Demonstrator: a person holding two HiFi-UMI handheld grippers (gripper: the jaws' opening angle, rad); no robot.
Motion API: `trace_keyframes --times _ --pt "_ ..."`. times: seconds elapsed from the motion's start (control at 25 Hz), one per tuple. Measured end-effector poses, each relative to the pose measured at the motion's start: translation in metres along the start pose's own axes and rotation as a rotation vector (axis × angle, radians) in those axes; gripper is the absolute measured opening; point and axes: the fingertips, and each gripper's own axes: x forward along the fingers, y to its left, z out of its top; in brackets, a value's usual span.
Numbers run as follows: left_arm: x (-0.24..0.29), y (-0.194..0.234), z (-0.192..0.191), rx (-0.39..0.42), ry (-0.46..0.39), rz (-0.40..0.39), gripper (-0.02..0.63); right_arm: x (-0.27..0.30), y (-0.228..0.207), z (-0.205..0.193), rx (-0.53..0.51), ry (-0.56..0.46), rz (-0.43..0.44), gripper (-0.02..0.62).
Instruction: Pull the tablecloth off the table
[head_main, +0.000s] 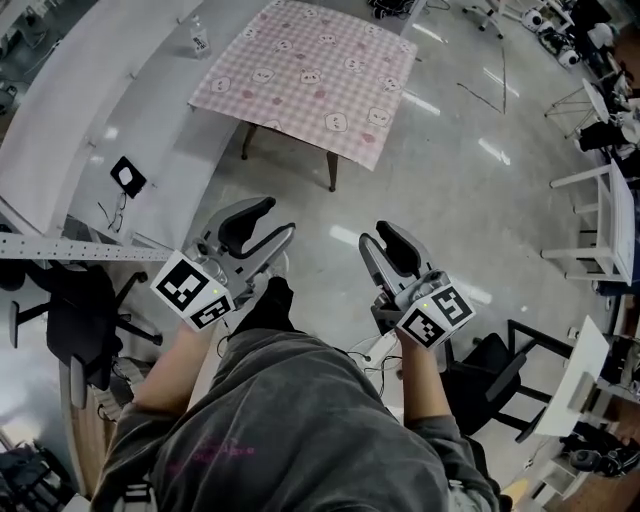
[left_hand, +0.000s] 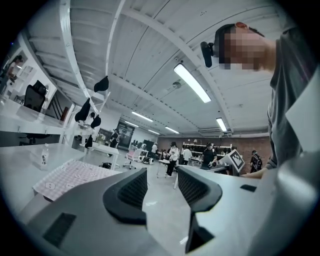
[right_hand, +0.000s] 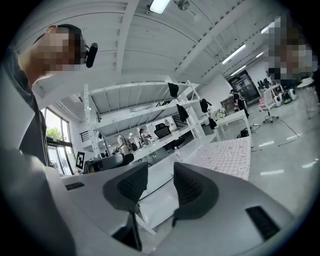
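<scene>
One tablecloth, pink checked with small face prints, lies spread over the one table, hiding the top. Two brown table legs show under its near edge. The table stands just beside a long white counter. The only container in sight is one small bottle, upright on the counter close to the cloth's far corner. Its contents cannot be made out.

There are two grippers, both held low near the person's body and well apart from the tablecloth. The left gripper has its jaws spread with nothing between them, and so does the right gripper. Each carries one marker cube.

The head view alone shows the whole cloth from above, the legs, the grey floor and two black chairs, one at the left and one at the right.

The left gripper view looks across the room. The left gripper has only bare floor between its parted pads, with the tablecloth and the bottle off to the left. It also shows several people standing far back and ceiling lights, which the head view does not.

In the right gripper view, the right gripper is likewise parted and empty. The tablecloth lies to the right beyond it, and white shelving rises behind.
</scene>
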Motion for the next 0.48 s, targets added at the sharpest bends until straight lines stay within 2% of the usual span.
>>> trace_keyframes --times 0.48 --pt "0.046 0.109 0.019 -0.04 0.04 -0.044 0.19 0.097 -0.054 0.025 0.031 0.035 -0.064 0.141"
